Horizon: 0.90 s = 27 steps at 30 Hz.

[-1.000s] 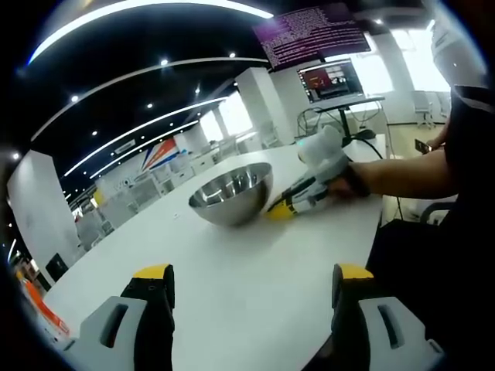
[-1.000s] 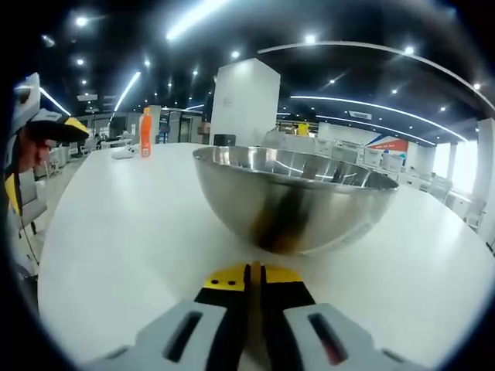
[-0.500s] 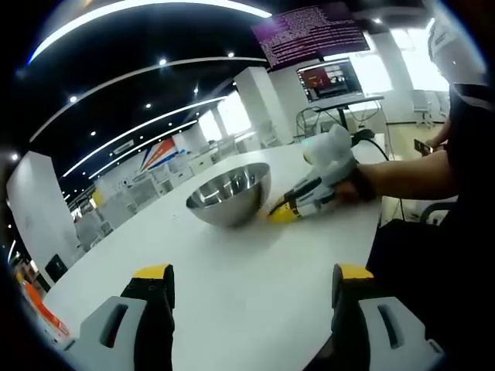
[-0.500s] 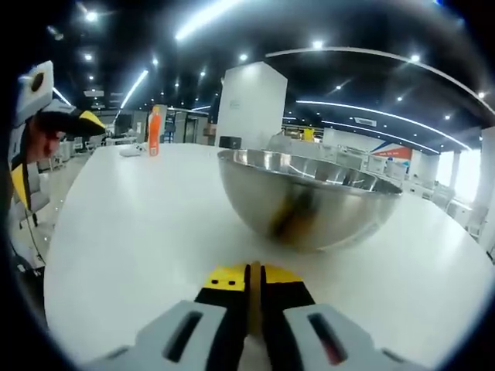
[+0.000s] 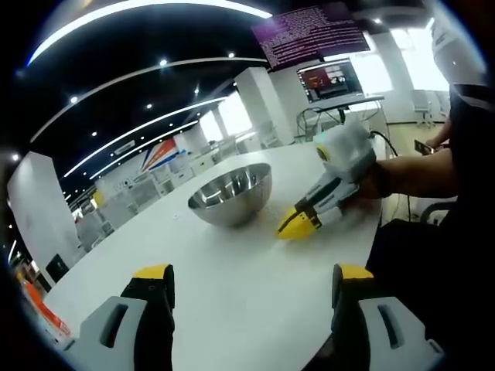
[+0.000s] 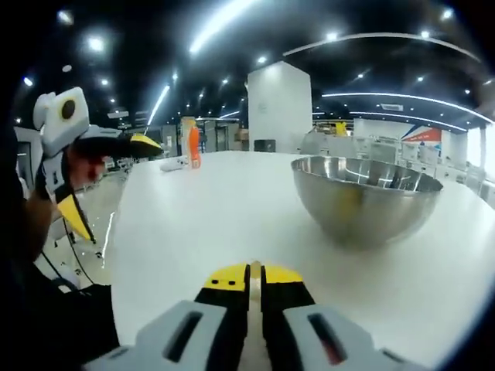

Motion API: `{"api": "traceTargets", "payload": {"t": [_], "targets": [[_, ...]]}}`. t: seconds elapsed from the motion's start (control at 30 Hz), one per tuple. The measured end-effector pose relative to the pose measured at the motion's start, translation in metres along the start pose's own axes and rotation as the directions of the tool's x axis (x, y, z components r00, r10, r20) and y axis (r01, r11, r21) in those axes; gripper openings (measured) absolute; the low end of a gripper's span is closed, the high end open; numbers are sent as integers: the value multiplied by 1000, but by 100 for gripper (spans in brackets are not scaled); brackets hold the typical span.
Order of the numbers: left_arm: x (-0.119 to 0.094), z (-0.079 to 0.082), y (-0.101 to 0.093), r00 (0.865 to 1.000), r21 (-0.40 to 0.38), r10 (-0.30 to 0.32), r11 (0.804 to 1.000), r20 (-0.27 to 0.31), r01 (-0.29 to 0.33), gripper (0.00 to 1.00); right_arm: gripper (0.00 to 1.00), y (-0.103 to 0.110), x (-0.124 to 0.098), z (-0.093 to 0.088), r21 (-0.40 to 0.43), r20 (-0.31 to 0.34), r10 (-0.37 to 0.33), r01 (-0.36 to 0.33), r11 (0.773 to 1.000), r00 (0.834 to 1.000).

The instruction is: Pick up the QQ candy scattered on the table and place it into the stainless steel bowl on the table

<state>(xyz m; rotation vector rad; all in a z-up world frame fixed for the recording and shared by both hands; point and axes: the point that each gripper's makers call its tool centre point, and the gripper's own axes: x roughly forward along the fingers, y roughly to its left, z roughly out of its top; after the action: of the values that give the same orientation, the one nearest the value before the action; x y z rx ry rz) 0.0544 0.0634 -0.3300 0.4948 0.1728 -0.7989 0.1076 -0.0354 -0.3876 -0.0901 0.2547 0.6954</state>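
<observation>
On a long white table [image 5: 232, 286] in a bright open-plan hall, we hold our left gripper [image 5: 247, 282] low over the near surface, its two yellow-tipped jaws spread wide with nothing between them. Further in, toward the middle of the left gripper view, the stainless steel bowl [image 5: 230, 195] stands upright on the table. Just to its right, our right gripper [image 5: 300, 222] rests tip-down on the tabletop beside the bowl, apart from it, carried by a hand [image 5: 370, 179] reaching in from the right edge.

In the right gripper view an orange bottle [image 6: 194, 146] stands far off at the left end of the table, the right gripper's jaws are pressed together at bottom centre, and the bowl sits to the right of them, near but not touching. We cannot tell whether a QQ candy is pinched between the jaws; no candy can be made out on the table or inside the bowl either, whose interior is hidden from this low angle.

If a candy is held, we judge the step in hand to be the carry to the bowl. To do it well we would lift the tips clear of the rim, bring them over the bowl's middle, and part the jaws only there, so nothing bounces off the steel wall.

Overhead screens [image 5: 313, 35] at the upper right of the left gripper view show lines of text, too small to read. The bottle's label cannot be read.
</observation>
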Motion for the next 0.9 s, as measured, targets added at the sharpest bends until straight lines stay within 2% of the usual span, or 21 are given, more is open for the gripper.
{"api": "traceTargets", "payload": {"t": [0.2,0.33,0.5,0.63,0.9], "targets": [[-1,1,2,1000,3,5,1000,1,-5,84,6,13,-14,37,-26,74,26,-24,999,997],[0,3,1,1000,5,2,1000,5,-2,84,6,23,-27,68,-62,138,42,-34,998,990],[0,2,1,1000,3,1,1000,5,-1,84,6,27,-39,96,-89,192,46,-29,996,980],[-1,2,0,1000,5,-1,1000,5,1,84,6,22,-44,112,-118,218,28,-2,993,976],[-1,1,0,1000,4,-1,1000,1,1,84,6,-7,-47,136,-149,254,-33,73,986,967]]}}
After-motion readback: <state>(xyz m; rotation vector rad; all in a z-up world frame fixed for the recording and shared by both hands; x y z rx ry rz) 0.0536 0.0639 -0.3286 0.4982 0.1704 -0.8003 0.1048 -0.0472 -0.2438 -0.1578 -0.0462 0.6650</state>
